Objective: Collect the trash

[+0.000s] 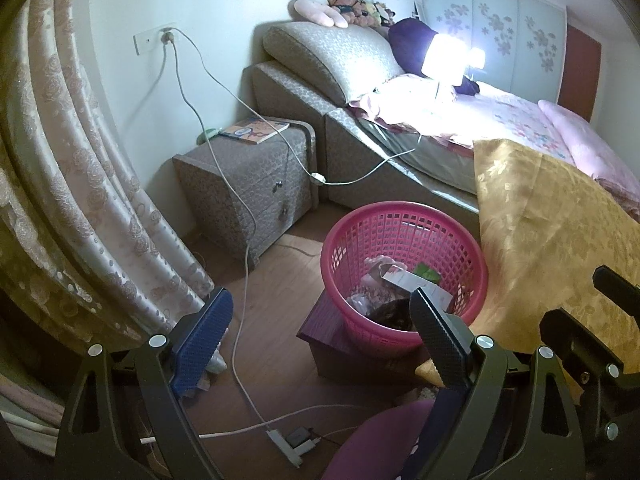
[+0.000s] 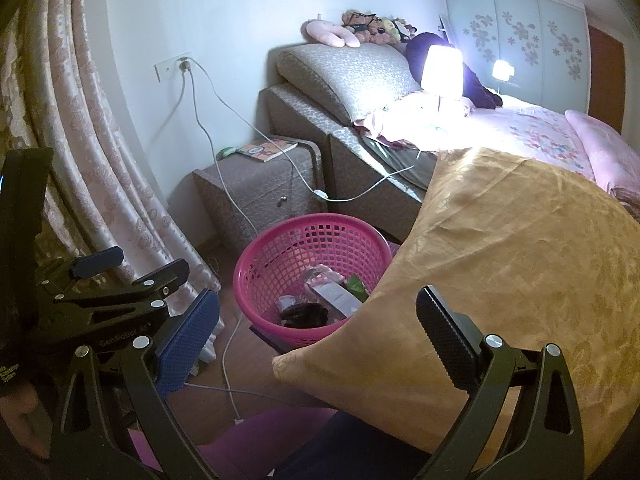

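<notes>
Honestly, both your left gripper (image 1: 318, 338) and right gripper (image 2: 318, 338) are spread and empty, so scan the floor (image 1: 272, 364) for scraps and drop them into the pink basket (image 2: 280, 256) beside the bed (image 1: 400, 168).

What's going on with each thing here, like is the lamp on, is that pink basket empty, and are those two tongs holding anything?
Lamp: lit.
Pink basket: upright, partly filled with trash.
Left tongs: open, empty.
Right tongs: open, empty.
Wall socket: cables plugged in.
Nightstand: drawers shut, book on top.
Gold cloth: draped over the bed edge.
</notes>
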A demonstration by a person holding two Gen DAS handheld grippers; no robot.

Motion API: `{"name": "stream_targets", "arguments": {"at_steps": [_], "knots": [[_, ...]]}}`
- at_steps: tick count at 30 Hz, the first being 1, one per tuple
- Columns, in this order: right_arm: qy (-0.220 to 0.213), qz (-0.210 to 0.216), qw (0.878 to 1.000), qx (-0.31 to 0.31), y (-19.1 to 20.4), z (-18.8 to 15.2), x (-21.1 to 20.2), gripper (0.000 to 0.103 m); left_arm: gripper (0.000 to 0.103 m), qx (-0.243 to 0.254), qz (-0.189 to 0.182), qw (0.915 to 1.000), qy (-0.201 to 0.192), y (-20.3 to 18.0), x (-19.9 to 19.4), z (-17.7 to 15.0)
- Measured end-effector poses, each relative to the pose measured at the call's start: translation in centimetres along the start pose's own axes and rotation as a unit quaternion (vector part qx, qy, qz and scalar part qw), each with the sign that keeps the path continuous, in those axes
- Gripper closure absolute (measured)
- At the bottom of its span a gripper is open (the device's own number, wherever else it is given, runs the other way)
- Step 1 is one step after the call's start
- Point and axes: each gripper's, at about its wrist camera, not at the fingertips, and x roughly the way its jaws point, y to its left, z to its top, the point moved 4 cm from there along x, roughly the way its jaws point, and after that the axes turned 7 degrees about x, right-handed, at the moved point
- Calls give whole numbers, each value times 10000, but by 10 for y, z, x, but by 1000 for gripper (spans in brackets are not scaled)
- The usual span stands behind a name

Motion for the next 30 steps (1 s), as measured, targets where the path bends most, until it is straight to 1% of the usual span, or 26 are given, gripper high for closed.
{"name": "stream_targets", "arguments": {"at_steps": [30], "knots": [[21, -11, 10000, -13, 4, -1, 0, 7, 16, 19, 27, 10000, 23, 1, 0, -2]]}}
